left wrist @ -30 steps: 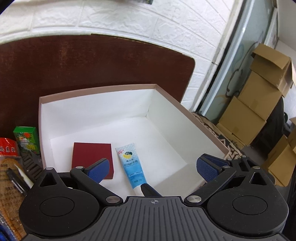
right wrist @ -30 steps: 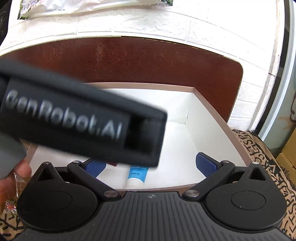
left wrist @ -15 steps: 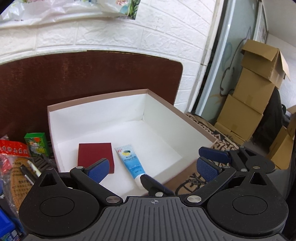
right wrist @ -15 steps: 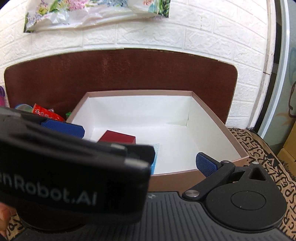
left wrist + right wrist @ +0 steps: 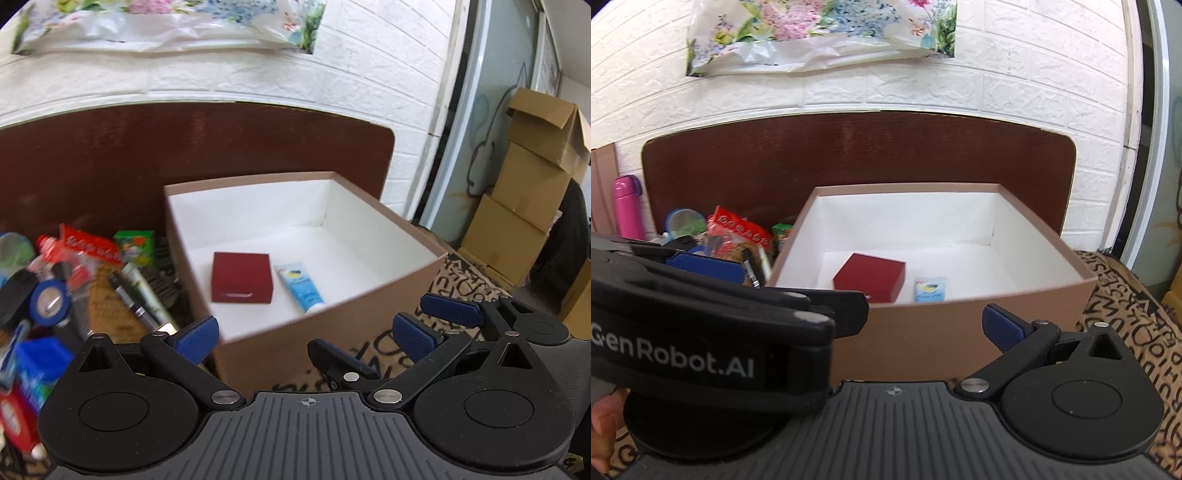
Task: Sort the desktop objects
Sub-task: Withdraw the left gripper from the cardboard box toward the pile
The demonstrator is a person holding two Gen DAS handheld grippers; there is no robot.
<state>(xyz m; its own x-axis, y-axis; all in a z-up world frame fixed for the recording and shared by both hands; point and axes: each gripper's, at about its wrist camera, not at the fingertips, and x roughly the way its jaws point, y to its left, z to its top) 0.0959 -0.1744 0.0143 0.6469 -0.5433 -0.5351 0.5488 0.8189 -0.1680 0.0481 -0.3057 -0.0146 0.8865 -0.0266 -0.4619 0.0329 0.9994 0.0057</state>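
A pink-brown box with a white inside [image 5: 332, 339] [image 5: 923, 332] stands ahead. In it lie a dark red case [image 5: 242, 277] [image 5: 870, 275] and a light blue tube [image 5: 301, 286] [image 5: 930, 288]. My left gripper [image 5: 306, 336] is open and empty, in front of the box's near wall. My right gripper [image 5: 897, 328] is open and empty, to the right of the left one; only its right finger [image 5: 1001, 326] shows, the left gripper body [image 5: 701, 343] hides the other. It also shows in the left wrist view [image 5: 450, 314].
A heap of small items lies left of the box: a red packet [image 5: 90, 245] [image 5: 738, 229], a green carton [image 5: 136, 245], pens [image 5: 136, 299], a blue tape roll [image 5: 48, 302]. A pink bottle [image 5: 626, 206] stands far left. A dark headboard [image 5: 849, 151] is behind. Cardboard boxes [image 5: 532, 192] stand at right.
Both grippers have pulled back and up from the box; the box now looks smaller and farther. The left view has swung left, bringing the heap of items into sight.
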